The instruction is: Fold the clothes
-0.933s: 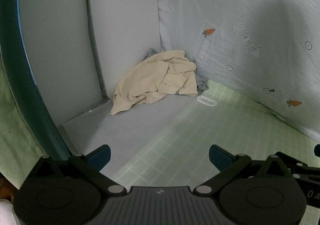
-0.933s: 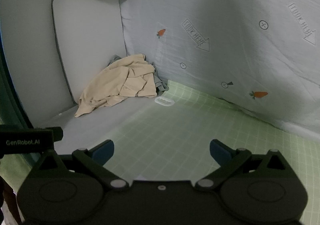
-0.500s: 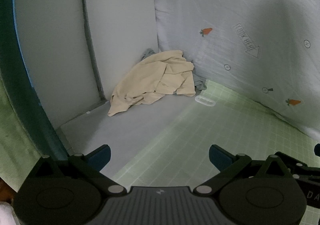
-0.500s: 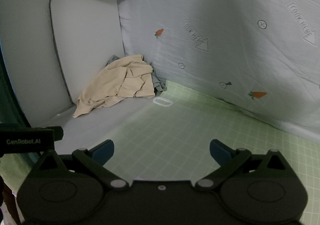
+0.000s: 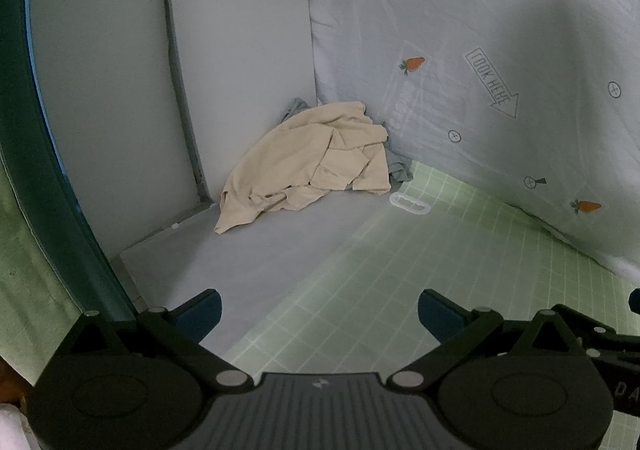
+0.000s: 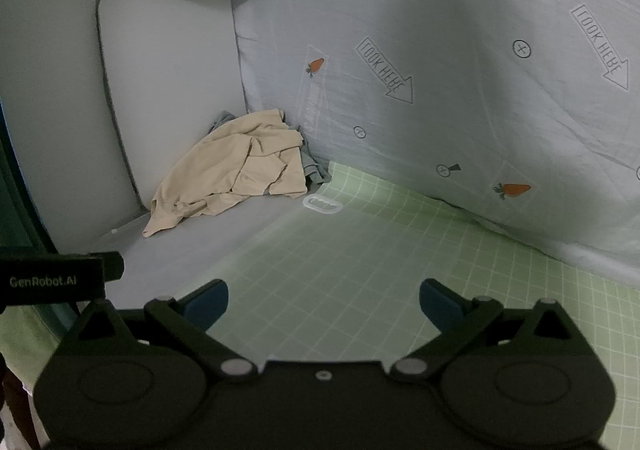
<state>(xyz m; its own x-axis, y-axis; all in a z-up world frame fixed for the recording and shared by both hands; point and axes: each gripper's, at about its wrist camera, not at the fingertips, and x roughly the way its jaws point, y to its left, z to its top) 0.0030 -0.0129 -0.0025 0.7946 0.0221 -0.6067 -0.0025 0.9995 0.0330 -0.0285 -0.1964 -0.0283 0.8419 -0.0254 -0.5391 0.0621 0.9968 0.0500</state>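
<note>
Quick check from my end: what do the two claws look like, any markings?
Both are matte black with two angled linkage arms, silver pivot pins and blue pads. The left claw has a ribbed grey plate at its base; in the right claw's view its side bar reads "GenRobot.AI".

Left gripper [image 5: 318, 308]: jaws spread wide, nothing between the blue pads [image 5: 202, 310], held level, pointing forward. Right gripper [image 6: 324, 300]: same, wide apart and empty, pads [image 6: 438, 302] clear of any contact. Grippers side by side; each one's body shows at the edge of the other's view.
</note>
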